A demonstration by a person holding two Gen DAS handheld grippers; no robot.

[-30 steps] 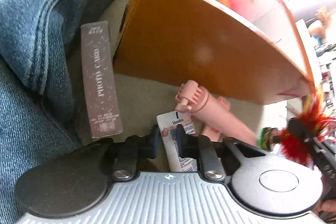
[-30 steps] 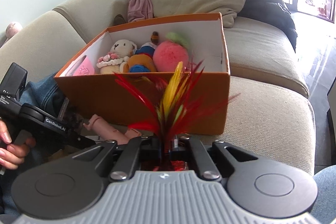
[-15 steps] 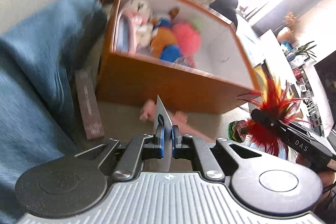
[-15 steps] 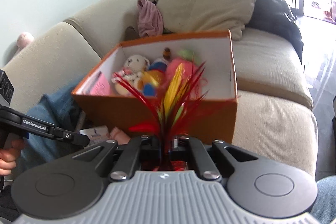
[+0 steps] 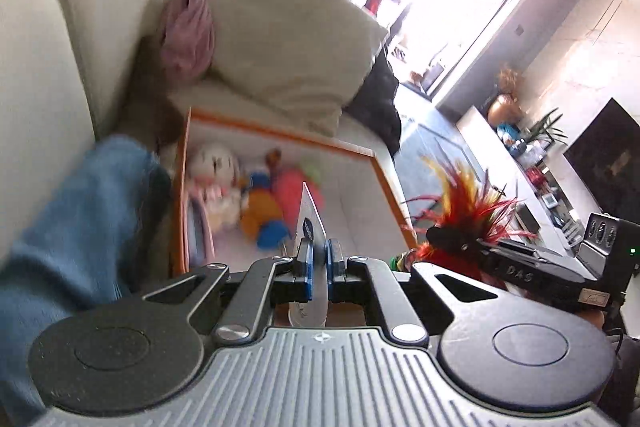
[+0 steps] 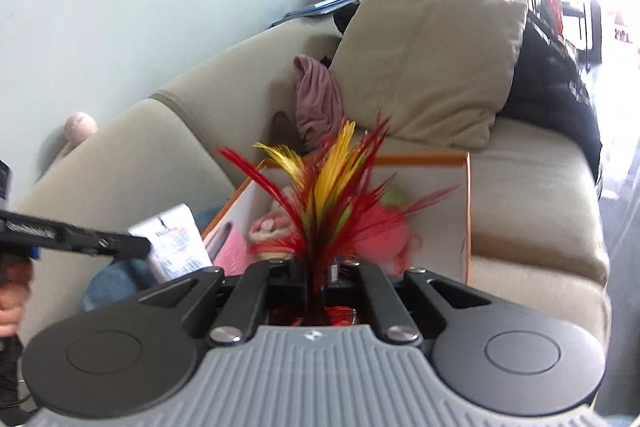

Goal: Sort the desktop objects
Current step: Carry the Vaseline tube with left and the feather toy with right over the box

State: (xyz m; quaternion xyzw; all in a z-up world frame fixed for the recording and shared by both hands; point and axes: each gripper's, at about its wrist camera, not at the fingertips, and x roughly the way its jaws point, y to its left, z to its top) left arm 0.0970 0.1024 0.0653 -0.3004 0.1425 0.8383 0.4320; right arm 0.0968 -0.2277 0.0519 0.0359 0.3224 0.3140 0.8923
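Observation:
My left gripper [image 5: 319,259] is shut on a white Vaseline tube [image 5: 310,223], held edge-on above the orange box [image 5: 280,137]; the tube also shows in the right wrist view [image 6: 176,241]. My right gripper [image 6: 320,273] is shut on a red and yellow feather shuttlecock [image 6: 328,187], also seen in the left wrist view [image 5: 464,203], raised at the box's near right corner. The box [image 6: 466,195] sits on the sofa and holds plush toys: a white bear [image 5: 214,163], an orange and blue toy [image 5: 264,215], a pink ball [image 5: 292,187].
A beige cushion [image 6: 432,67] and a pink cloth [image 6: 318,95] lie behind the box. A black garment [image 6: 556,79] lies at the sofa's right end. A denim-clad leg [image 5: 68,219] is left of the box. Sofa backrest [image 6: 132,155] rises on the left.
Both grippers rose and tilted upward. The left one lifted the Vaseline tube off the sofa seat to above the box. The right one carried the shuttlecock up beside the box.

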